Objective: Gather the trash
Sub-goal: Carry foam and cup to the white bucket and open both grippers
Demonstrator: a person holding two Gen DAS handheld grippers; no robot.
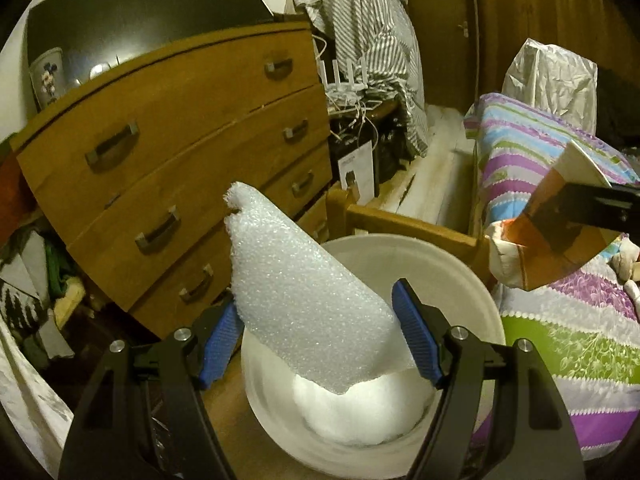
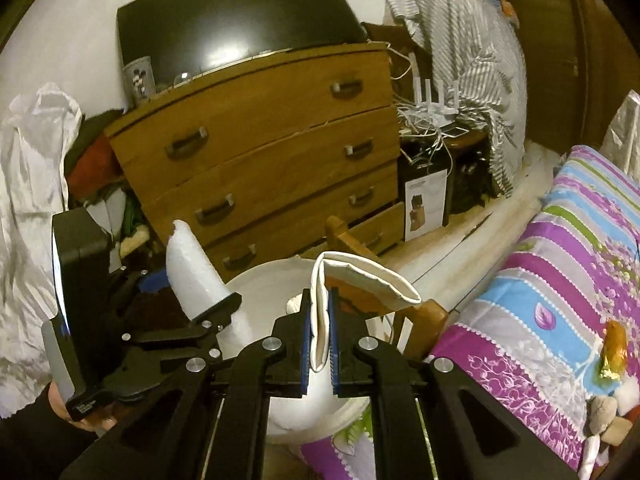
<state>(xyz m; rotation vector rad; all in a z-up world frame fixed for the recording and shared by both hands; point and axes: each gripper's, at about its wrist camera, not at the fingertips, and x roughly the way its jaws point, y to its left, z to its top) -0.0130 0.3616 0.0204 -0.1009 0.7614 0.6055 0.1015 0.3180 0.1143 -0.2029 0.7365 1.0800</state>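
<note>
My left gripper (image 1: 320, 332) holds a white foam sheet (image 1: 296, 292) between its blue pads, right above a white round bin (image 1: 440, 276) with white stuffing (image 1: 360, 408) inside. In the right wrist view the left gripper (image 2: 192, 300) with the foam sheet (image 2: 192, 276) sits left of the bin (image 2: 260, 280). My right gripper (image 2: 320, 344) is shut on a folded white and orange paper carton (image 2: 360, 276), over the bin's near edge. The carton also shows in the left wrist view (image 1: 556, 208) at the right.
A wooden chest of drawers (image 1: 180, 168) stands behind the bin. A bed with a striped cover (image 2: 560, 264) lies to the right, with a gold wrapper (image 2: 614, 350) on it. A wooden frame post (image 2: 340, 236) and cluttered cables (image 2: 432, 124) stand behind.
</note>
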